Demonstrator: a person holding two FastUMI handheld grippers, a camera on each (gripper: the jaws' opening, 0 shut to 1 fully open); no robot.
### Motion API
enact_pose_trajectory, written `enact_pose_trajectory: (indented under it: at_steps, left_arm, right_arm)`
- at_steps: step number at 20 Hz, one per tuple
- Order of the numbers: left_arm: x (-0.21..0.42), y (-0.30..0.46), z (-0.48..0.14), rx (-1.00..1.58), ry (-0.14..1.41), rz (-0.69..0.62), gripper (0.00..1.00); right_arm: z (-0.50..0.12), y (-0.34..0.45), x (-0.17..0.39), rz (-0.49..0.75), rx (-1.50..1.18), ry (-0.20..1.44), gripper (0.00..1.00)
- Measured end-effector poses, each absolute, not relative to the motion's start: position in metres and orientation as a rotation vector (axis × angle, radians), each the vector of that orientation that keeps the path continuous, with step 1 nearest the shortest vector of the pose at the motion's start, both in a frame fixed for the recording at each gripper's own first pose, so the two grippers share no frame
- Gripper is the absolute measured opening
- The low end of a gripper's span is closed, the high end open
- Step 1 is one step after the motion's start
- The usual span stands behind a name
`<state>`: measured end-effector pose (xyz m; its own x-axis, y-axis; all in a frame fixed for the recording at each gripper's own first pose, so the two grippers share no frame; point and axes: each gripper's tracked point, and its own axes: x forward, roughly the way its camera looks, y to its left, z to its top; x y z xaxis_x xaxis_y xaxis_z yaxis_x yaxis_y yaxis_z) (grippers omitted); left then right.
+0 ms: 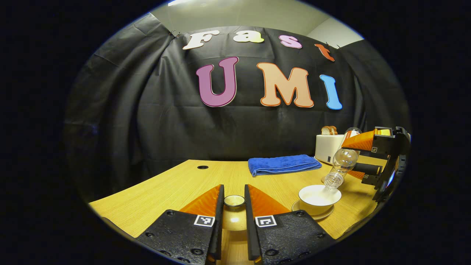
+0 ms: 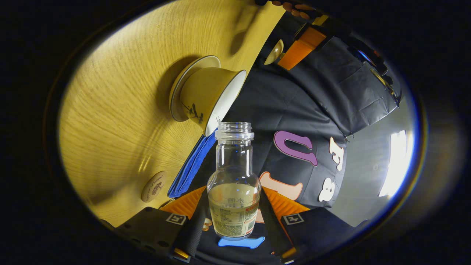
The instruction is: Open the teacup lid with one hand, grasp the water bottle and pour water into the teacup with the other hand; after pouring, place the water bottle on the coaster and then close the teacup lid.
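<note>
Water bottle [image 2: 234, 184] gripped by right gripper [image 2: 235, 217] jaws, tipped mouth-down over teacup [image 1: 319, 198]. Teacup lid [image 1: 234, 201] clamped in left gripper [image 1: 234, 206] jaws, held level above counter [image 1: 154, 195].

A broad stretch of bare wooden table [image 1: 154, 191] lies open to the left of the left gripper [image 1: 234, 206], unbroken but for a small dark hole [image 1: 202, 167] near the back edge. The right side is crowded: the teacup [image 1: 318, 198] on its saucer [image 1: 323, 214] stands near the front edge, with the tilted water bottle [image 1: 340, 165] and the right gripper [image 1: 362, 158] occupying the air directly over it. Behind them, a folded blue towel [image 1: 283, 164] and a white toaster [image 1: 328, 147] close off the back right corner. The coaster [image 2: 153, 186] lies flat beyond the cup, just beside the towel, its top uncovered. The black booth wall [image 1: 147, 121] bounds the table's far side.
</note>
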<state>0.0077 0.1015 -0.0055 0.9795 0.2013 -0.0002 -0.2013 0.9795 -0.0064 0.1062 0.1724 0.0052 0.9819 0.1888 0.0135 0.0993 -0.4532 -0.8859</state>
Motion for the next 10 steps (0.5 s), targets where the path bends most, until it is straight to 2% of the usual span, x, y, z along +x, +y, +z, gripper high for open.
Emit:
enact_pose_trajectory:
  at_steps: [4, 5, 8, 9, 10]
  left_arm:
    - [0.007, 0.101, -0.006, -0.005, 0.000, 0.203, 0.25]
    - [0.007, 0.101, -0.006, -0.005, -0.001, 0.203, 0.25]
    - [0.006, 0.101, -0.007, -0.004, -0.001, 0.203, 0.25]
    - [0.006, 0.101, -0.006, -0.004, -0.001, 0.203, 0.25]
    - [0.007, 0.101, -0.006, -0.005, -0.001, 0.203, 0.25]
  right_arm:
    - [0.002, 0.160, 0.110, 0.111, -1.898, -0.121, 0.81]
    - [0.002, 0.158, 0.109, 0.109, -1.839, -0.102, 0.77]
    - [0.005, 0.159, 0.104, 0.106, -1.667, -0.070, 0.82]
    - [0.002, 0.156, 0.102, 0.106, -1.603, -0.050, 0.77]
    - [0.002, 0.154, 0.101, 0.107, -1.548, -0.033, 0.77]
